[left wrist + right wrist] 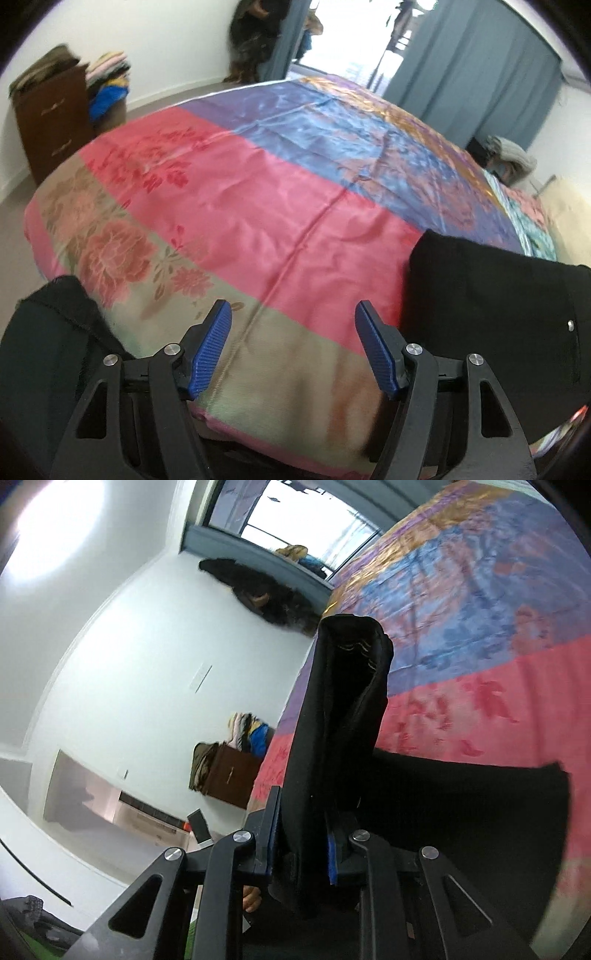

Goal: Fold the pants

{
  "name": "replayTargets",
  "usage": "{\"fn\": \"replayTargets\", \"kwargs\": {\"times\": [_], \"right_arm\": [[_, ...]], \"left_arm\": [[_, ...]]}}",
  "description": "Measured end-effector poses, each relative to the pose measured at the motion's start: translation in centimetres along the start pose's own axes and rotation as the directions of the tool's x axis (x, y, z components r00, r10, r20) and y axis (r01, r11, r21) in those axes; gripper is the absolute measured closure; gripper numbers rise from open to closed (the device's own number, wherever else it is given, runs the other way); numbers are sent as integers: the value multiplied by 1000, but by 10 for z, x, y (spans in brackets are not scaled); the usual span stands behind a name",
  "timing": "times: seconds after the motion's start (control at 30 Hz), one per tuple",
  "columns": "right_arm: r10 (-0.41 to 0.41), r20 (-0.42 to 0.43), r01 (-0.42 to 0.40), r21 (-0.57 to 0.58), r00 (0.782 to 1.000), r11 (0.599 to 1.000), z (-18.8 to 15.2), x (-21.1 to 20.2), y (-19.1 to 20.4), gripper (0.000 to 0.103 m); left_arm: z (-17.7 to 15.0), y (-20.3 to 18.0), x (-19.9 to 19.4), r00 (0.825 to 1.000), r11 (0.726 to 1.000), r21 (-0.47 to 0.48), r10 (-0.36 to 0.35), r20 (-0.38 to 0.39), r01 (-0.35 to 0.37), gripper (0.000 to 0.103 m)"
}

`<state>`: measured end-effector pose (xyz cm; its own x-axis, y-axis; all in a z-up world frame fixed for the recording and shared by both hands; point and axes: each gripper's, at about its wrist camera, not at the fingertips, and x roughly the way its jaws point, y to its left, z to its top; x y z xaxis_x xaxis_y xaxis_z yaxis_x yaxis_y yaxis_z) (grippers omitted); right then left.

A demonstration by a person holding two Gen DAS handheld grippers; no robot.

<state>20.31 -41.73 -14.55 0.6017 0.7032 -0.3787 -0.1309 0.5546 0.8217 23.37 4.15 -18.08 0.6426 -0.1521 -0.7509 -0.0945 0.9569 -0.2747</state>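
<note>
Black pants (495, 314) lie on the bed at the right of the left wrist view, with another black part (48, 332) at the lower left. My left gripper (293, 314) is open and empty over the bedspread between them. My right gripper (301, 845) is tilted sideways and shut on a thick fold of the black pants (343, 716), which stands up between its fingers. The rest of the pants (461, 805) spreads on the bed to the right.
The bed has a shiny pink, blue and purple flowered bedspread (258, 192). A brown drawer chest (51, 122) with piled clothes stands at the far left. Grey curtains (472, 70) and a bright window are beyond the bed. A grey bundle (513, 158) lies at the right bedside.
</note>
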Motion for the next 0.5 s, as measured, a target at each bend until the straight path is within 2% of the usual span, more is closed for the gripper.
{"fn": "replayTargets", "kwargs": {"times": [0.17, 0.33, 0.43, 0.5], "right_arm": [[-78, 36, 76, 68, 996, 995, -15, -40, -35, 83], [-150, 36, 142, 173, 988, 975, -57, -60, -92, 83], [-263, -10, 260, 194, 965, 946, -76, -56, -125, 84], [-322, -30, 322, 171, 946, 931, -79, -52, -129, 83]], "left_arm": [[-4, -16, 0, 1000, 998, 65, -15, -9, 16, 33], [-16, -42, -4, 999, 984, 175, -33, -13, 35, 33], [-25, -64, -3, 998, 966, 250, -56, -38, 64, 33], [-31, -78, -5, 996, 950, 300, -69, -53, 82, 32]]}}
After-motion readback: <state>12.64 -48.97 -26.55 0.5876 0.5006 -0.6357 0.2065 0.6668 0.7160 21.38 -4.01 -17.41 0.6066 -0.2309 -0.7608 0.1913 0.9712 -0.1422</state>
